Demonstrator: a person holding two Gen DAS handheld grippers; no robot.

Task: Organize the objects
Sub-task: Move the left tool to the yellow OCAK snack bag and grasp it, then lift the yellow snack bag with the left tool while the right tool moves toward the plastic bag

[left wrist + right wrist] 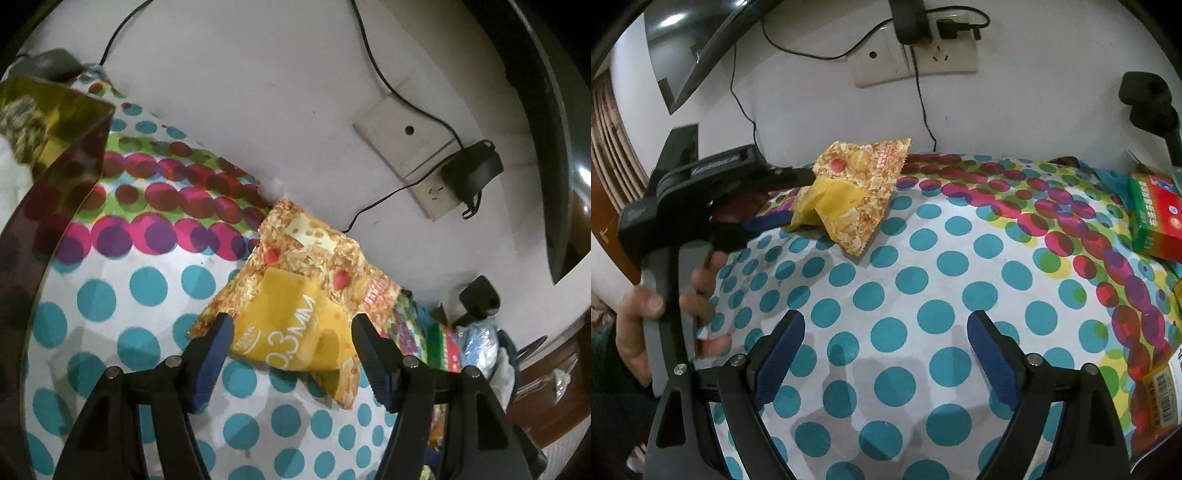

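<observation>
Left tongs [291, 328]: spread wide around the snack packet [295, 295], pads not pressing.
Right tongs [886, 343]: wide, empty.
Worktop [923, 295]: dotted cloth, open middle, wall behind.

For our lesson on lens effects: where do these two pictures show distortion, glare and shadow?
Left wrist view: black corners, wall bowed, white glare on the dark glossy screen. Right wrist view: polka-dot tablecloth bulges like a dome; soft grey finger shadows fall on it.
</observation>
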